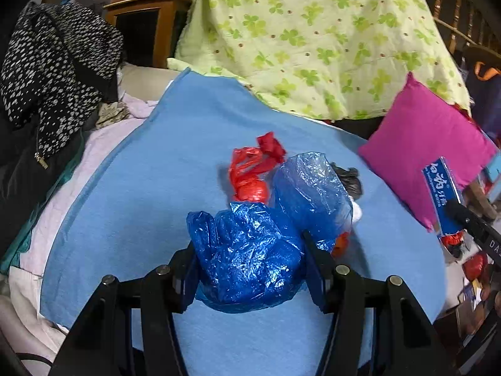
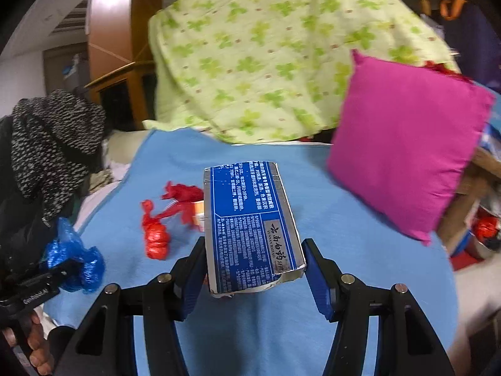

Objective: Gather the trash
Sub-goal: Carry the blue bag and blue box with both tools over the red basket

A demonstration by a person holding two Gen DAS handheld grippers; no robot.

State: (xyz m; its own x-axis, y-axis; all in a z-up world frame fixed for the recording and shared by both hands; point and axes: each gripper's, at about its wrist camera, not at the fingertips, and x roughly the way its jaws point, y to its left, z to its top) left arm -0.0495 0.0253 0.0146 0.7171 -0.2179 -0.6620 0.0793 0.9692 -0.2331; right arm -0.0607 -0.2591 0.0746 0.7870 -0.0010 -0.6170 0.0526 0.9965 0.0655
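Observation:
In the left wrist view my left gripper [image 1: 249,244] is shut on a crumpled blue plastic bag [image 1: 244,250], held above the blue blanket [image 1: 141,203]. A knotted red plastic bag [image 1: 250,175] lies on the blanket just beyond it, with a small black scrap [image 1: 350,180] to its right. In the right wrist view my right gripper [image 2: 254,244] is shut on a blue and silver printed carton [image 2: 250,225], also held above the blanket. The red bag [image 2: 155,238] lies to its left. Farther left, the left gripper [image 2: 47,279] carries the blue bag [image 2: 75,257].
A magenta cushion [image 2: 404,153] leans at the blanket's right edge. A green clover-print quilt [image 2: 256,56] is heaped behind. A black-and-white spotted garment [image 1: 53,72] hangs on the left by wooden furniture [image 1: 147,15]. Clutter sits low on the right [image 2: 482,232]. A hand [image 2: 37,351] shows bottom left.

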